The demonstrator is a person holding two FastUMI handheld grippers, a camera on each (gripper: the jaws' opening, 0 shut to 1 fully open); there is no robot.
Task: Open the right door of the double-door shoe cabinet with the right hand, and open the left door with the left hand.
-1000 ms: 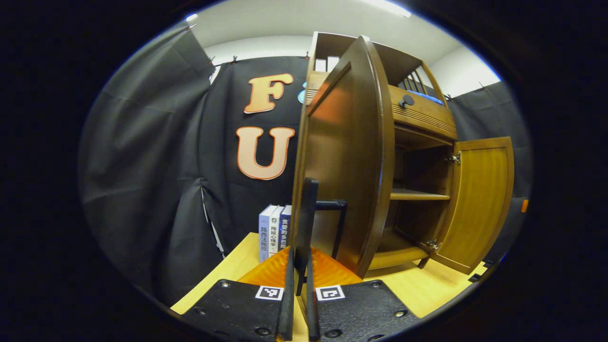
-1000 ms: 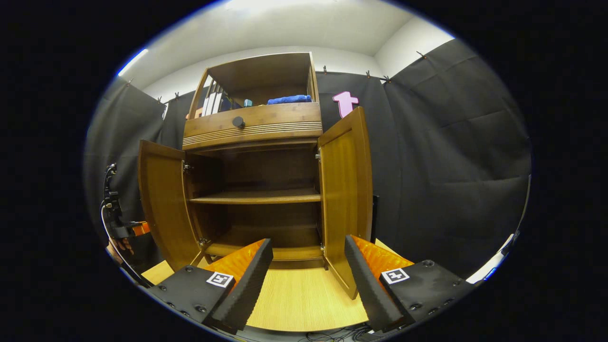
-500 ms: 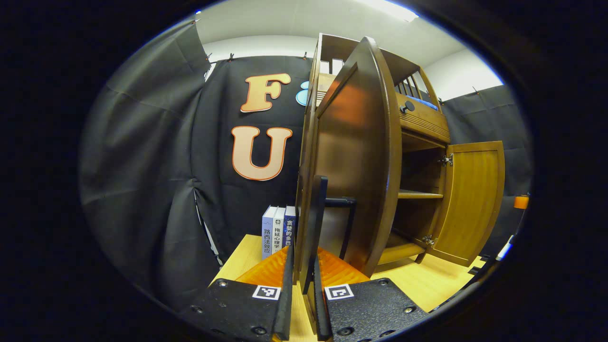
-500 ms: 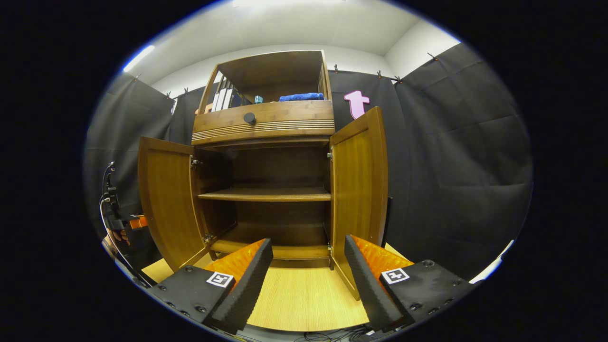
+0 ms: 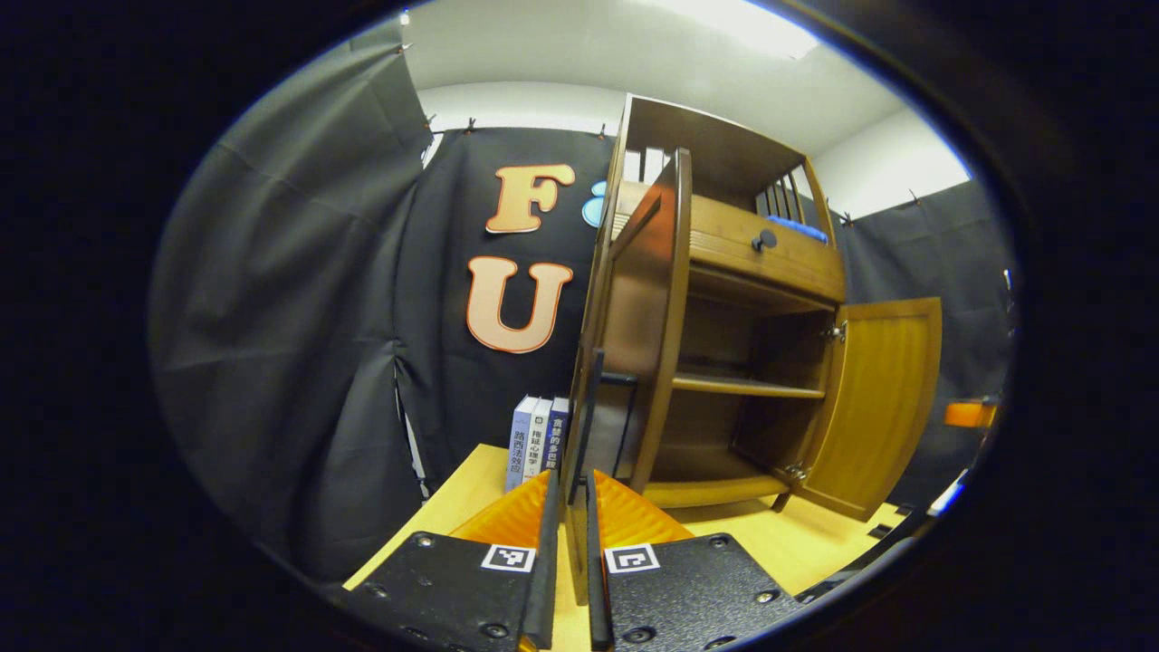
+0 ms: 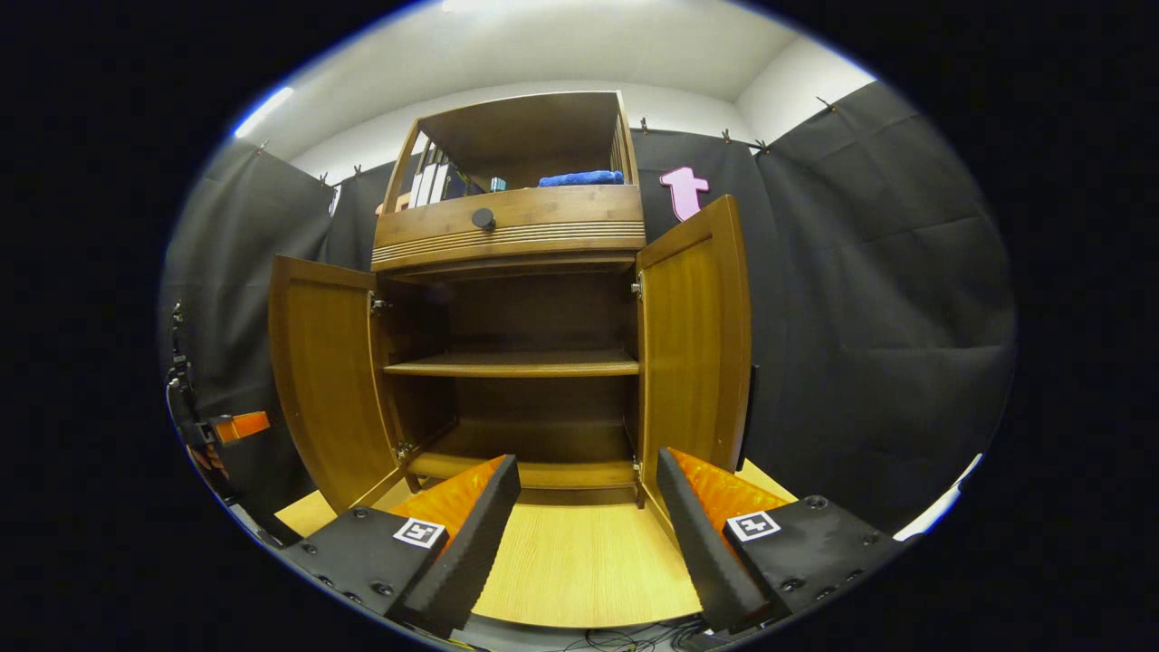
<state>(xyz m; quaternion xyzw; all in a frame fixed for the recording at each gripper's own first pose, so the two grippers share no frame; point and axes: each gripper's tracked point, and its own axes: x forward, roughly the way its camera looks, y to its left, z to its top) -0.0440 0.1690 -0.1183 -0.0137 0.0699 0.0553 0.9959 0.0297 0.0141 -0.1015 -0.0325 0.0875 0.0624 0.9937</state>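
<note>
The wooden shoe cabinet (image 6: 512,231) stands with both doors swung out. In the left gripper view the left door (image 5: 647,317) is nearly edge-on. Its black handle (image 5: 590,398) runs down to the tips of my left gripper (image 5: 570,484). That gripper's fingers stand close together with a thin gap, and I cannot tell whether they press the handle. The right door (image 5: 878,398) hangs open farther off. In the right gripper view the left door (image 6: 326,380) and right door (image 6: 693,344) flank bare shelves. My right gripper (image 6: 589,471) is open and holds nothing, in front of the cabinet. The left gripper (image 6: 217,430) shows left of the left door.
Three books (image 5: 539,439) stand on the light wooden table (image 6: 579,561) beside the cabinet's left side. A drawer with a round knob (image 6: 483,218) sits above the doors. A blue cloth (image 6: 579,178) and more books lie on the top shelf. Cables (image 6: 634,638) trail at the table's front edge.
The left door and its handle look smaller and more edge-on in the left gripper view; the handle now ends at the fingertips. The left gripper has drifted away from the door. The right gripper stays open.
</note>
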